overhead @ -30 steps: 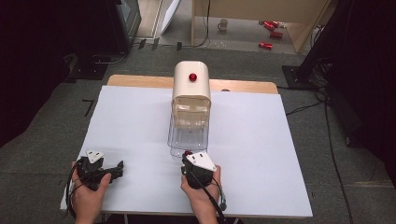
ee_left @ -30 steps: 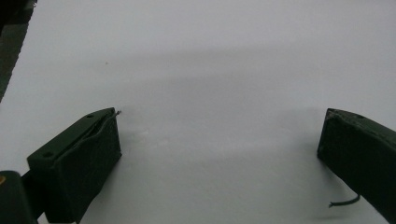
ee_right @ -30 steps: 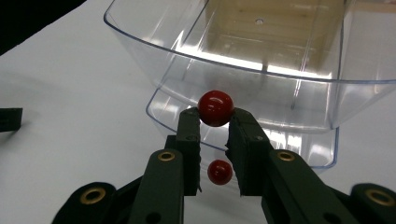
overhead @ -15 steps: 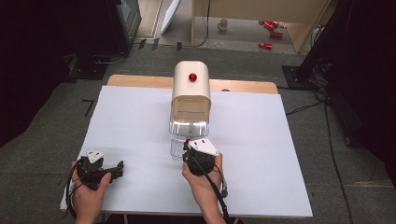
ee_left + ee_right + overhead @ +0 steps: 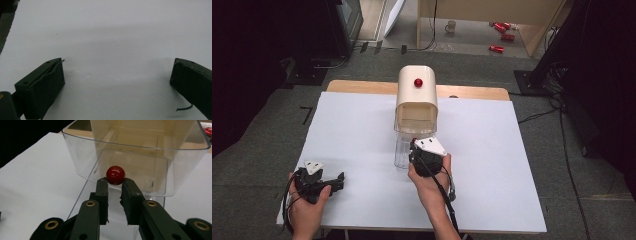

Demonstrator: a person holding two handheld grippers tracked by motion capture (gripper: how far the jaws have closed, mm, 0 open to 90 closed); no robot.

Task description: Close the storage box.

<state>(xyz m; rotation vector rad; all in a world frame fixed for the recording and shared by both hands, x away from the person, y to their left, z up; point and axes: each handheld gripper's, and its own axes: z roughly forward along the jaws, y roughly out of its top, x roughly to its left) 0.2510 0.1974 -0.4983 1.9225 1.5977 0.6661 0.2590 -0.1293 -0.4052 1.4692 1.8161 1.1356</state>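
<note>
Right gripper (image 5: 115, 183) closed on red knob (image 5: 115, 175), pinched at the very fingertips, at the front of clear drawer (image 5: 140, 157), which stands pulled partway out of cream cabinet (image 5: 416, 97) at mid-table. Knob judged small, round, glossy, prone to slipping; drawer thin hard plastic, light, likely to rack if pulled askew; straight pull advised. Right forearm extended, gripper level. Left gripper (image 5: 117, 77) wide open, empty, resting low over white table (image 5: 352, 130).
</note>
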